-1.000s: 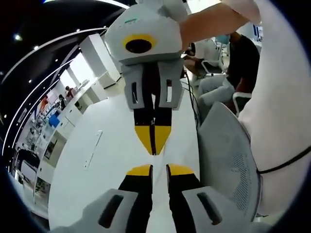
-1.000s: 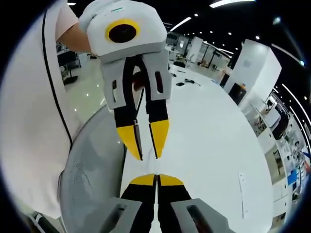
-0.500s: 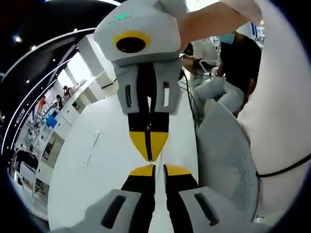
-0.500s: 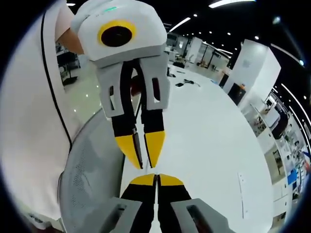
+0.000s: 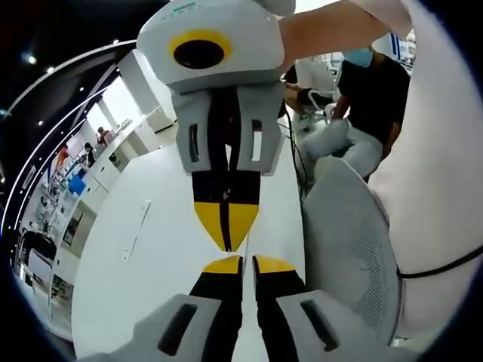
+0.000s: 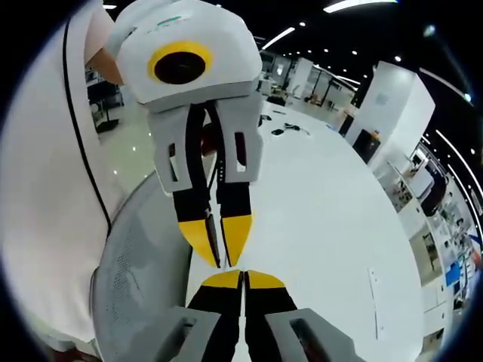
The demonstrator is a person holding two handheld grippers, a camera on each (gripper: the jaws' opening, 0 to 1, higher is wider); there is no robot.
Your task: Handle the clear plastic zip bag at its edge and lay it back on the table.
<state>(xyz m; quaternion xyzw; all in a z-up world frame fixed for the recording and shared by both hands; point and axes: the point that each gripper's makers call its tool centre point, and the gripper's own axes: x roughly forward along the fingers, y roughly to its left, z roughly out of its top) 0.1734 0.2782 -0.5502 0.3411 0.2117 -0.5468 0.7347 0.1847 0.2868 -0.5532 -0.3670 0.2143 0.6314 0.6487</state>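
My two grippers point at each other, tip to tip, above a white table (image 5: pixel 170 256). In the left gripper view my left gripper (image 5: pixel 247 264) rises from the bottom with only a thin slit between its yellow tips, and the right gripper (image 5: pixel 225 230) hangs from above, shut. The right gripper view has my right gripper (image 6: pixel 243 277) shut at the bottom, facing the left gripper (image 6: pixel 219 245). I see nothing between either pair of jaws. A thin pale strip (image 5: pixel 136 230) (image 6: pixel 375 298) lies flat on the table; I cannot tell whether it is the clear zip bag's edge.
A grey mesh chair back (image 5: pixel 351 241) (image 6: pixel 143 271) stands close beside the table edge. The white-clothed person (image 6: pixel 45 188) holding the grippers is behind it. Another person (image 5: pixel 370 83) sits further back. Small dark items (image 6: pixel 290 127) lie at the table's far end.
The left gripper's jaws have closed from a clear gap to a thin slit. The two grippers have drawn closer, tip to tip. The right gripper has stayed shut.
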